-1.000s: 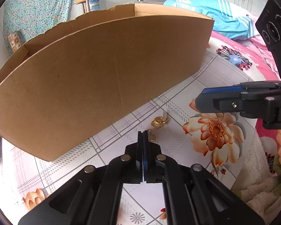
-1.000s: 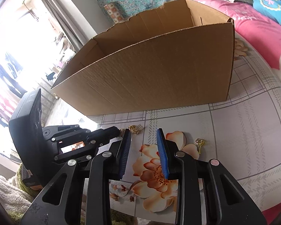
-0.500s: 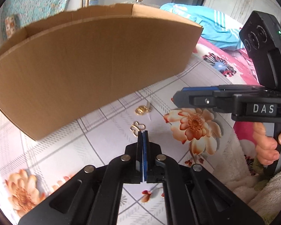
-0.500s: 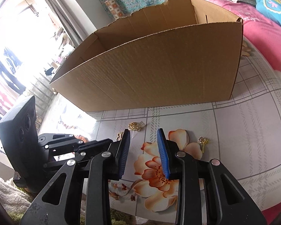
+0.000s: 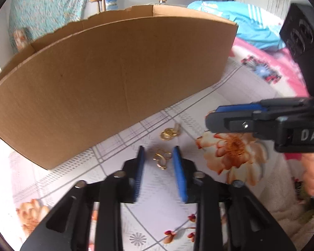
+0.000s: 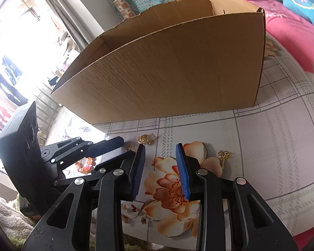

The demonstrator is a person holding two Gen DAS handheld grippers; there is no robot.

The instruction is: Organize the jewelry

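Tablecloth [image 5: 119, 156] unchanged; left claw [image 5: 158, 159], shut before, opens around gold earring [image 5: 162, 159].

A floral, checked tablecloth [image 6: 272, 146] carries a cardboard box [image 6: 178, 73]. Near the box's front wall lie a gold clasp piece [image 5: 168, 134], a gold looped piece [image 5: 161, 159], and a small gold earring [image 6: 224, 154].

Brown cardboard box [image 5: 115, 79], gold jewelry [image 5: 162, 159], floral checked tablecloth [image 6: 272, 146].
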